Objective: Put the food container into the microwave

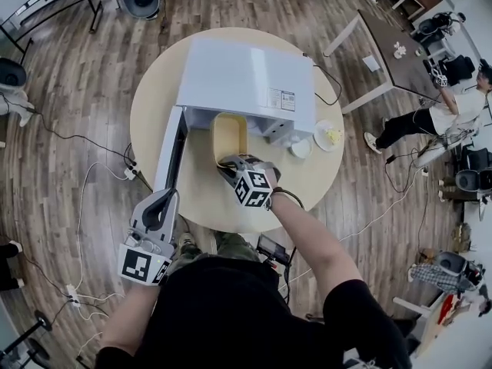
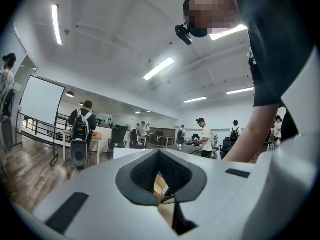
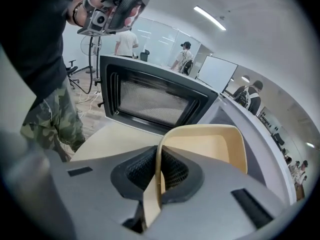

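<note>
Wood floor (image 1: 77, 91) surrounds a round beige table (image 1: 154, 106) in the middle of the head view. A white microwave (image 1: 246, 75) stands on it, its door (image 1: 171, 148) swung open toward the lower left of the frame.

The cream food container (image 1: 229, 135) sits at the microwave's open front, its far end just under the oven's top edge. The right gripper (image 1: 234, 164) holds its near end. In the right gripper view the jaws are clamped on the container's thin wall (image 3: 210, 146), and the door's mesh window (image 3: 150, 101) fills the space behind.

The left gripper (image 1: 163, 202) is at the lower left, near the door's outer end. In its own view the pads (image 2: 145, 171) meet at the tip with nothing between them, and it points up toward the ceiling lights.

A small plate (image 1: 329, 135) with yellow food and a white bowl (image 1: 300, 147) lie just right of the microwave.
</note>
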`<control>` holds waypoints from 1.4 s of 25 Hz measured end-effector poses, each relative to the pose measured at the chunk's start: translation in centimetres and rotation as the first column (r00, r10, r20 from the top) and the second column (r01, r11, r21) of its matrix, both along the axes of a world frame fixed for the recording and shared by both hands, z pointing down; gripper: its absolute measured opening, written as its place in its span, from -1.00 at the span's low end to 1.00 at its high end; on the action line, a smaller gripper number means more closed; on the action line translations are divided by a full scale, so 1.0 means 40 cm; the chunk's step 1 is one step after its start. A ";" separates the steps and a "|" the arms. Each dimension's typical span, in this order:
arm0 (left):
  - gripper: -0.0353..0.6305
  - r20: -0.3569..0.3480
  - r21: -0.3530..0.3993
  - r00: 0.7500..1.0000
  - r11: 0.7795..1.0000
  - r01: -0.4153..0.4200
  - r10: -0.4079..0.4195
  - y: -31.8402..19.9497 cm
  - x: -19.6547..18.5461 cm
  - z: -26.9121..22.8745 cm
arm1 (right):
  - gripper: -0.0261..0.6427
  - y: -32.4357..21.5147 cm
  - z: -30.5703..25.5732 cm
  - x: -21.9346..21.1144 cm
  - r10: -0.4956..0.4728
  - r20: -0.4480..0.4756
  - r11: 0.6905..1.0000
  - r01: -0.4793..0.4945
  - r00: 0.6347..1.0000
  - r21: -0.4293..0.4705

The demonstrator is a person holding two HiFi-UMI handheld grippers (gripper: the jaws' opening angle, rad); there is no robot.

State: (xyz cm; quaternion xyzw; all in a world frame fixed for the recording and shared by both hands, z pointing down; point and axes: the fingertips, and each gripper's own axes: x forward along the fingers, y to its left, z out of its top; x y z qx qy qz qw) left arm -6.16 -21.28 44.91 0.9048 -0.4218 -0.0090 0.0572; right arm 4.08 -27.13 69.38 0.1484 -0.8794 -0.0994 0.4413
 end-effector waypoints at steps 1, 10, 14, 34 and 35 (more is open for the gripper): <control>-0.84 0.000 -0.003 1.000 1.000 0.004 -0.004 0.001 -0.003 0.003 | -0.84 -0.005 0.008 0.004 -0.003 -0.013 1.000 0.003 1.000 -0.010; -0.84 0.011 -0.023 1.000 1.000 0.019 -0.019 0.027 -0.004 0.018 | -0.84 -0.067 0.050 0.044 -0.008 -0.079 1.000 0.006 0.997 -0.030; -0.84 0.015 -0.027 0.999 0.999 0.034 -0.033 0.034 -0.012 0.024 | -0.85 -0.096 0.086 0.059 -0.012 -0.110 0.999 0.007 0.994 -0.047; -0.84 0.047 -0.072 0.999 0.997 0.026 -0.023 0.047 0.020 0.058 | -0.85 -0.221 0.171 0.108 -0.021 -0.206 0.997 0.005 0.978 -0.077; -0.84 0.047 -0.066 0.999 0.998 0.024 -0.021 0.046 0.021 0.056 | -0.85 -0.227 0.172 0.109 -0.020 -0.210 0.997 0.003 0.977 -0.080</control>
